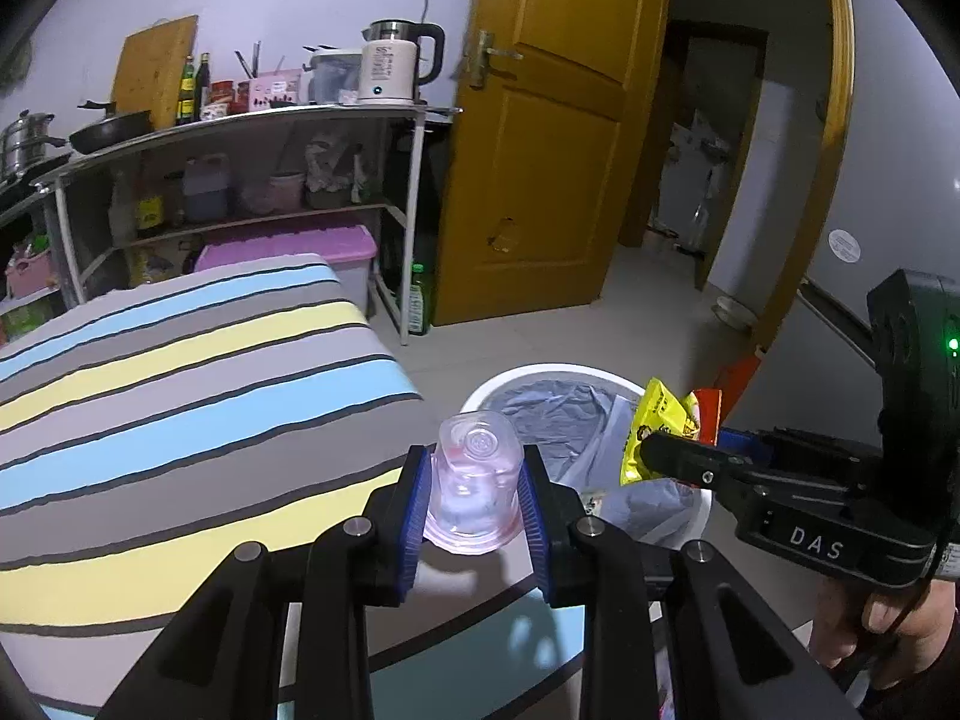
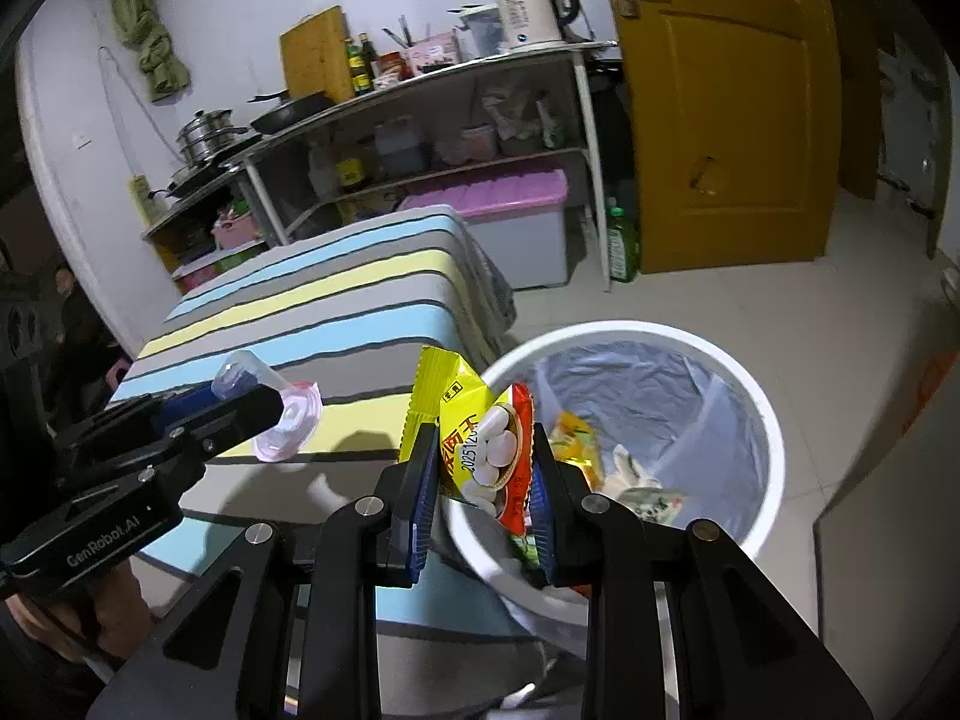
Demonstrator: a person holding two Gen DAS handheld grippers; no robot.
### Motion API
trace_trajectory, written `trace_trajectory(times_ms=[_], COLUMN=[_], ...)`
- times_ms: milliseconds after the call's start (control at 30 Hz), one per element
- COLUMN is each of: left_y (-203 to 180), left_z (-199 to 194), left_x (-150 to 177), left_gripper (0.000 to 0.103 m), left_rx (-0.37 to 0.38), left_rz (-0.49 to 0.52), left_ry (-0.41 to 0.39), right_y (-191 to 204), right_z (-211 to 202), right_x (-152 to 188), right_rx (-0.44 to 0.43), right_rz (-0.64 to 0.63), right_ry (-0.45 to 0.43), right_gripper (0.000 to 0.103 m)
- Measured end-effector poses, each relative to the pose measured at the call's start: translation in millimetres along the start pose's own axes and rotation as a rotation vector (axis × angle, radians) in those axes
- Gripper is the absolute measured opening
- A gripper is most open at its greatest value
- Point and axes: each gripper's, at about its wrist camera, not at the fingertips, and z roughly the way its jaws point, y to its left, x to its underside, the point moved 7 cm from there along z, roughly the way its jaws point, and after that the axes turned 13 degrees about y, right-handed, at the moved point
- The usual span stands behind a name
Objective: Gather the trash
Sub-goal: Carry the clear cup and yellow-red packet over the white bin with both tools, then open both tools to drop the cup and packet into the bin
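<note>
My left gripper (image 1: 475, 474) is shut on a clear plastic cup (image 1: 477, 480) with pinkish residue, held above the striped table's corner; the cup also shows in the right wrist view (image 2: 276, 414). My right gripper (image 2: 483, 468) is shut on a yellow and red snack wrapper (image 2: 474, 438), held over the near rim of the white trash bin (image 2: 762, 408); the wrapper also shows in the left wrist view (image 1: 660, 426). The bin is lined with a grey bag (image 2: 660, 396) and holds several wrappers (image 2: 636, 480). The bin (image 1: 498, 387) stands on the floor right of the table.
A table with a striped cloth (image 1: 180, 396) fills the left. Behind it stand a metal shelf (image 1: 240, 180) with a kettle (image 1: 396, 66), pans and bottles, and a lidded storage box (image 1: 300, 252). A yellow door (image 1: 552, 132) stands open at the back.
</note>
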Motion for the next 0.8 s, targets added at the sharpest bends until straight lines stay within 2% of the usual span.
trace_trajectory(times_ms=[333,667,767,800], left_y=[-27,-40,-41,-41], left_z=[32,66,76,78], left_x=[-6,-15,-16,-16], left_gripper=[0.03,0.03,0.03,0.03], left_rx=[0.045,0.071,0.079,0.079], left_rz=[0.039,0.046,0.041,0.039], left_ry=[0.04,0.085,0.107,0.112], right_y=[-35,-53,-56,-58], right_z=[3,13,16,17], right_x=[5,8,8,8], right_rx=[0.035,0.063,0.072,0.073], right_rz=[0.06,0.088,0.095,0.098], right_ry=[0.014,0.043,0.047,0.048], right_gripper=[0.029,0.029,0.031,0.034])
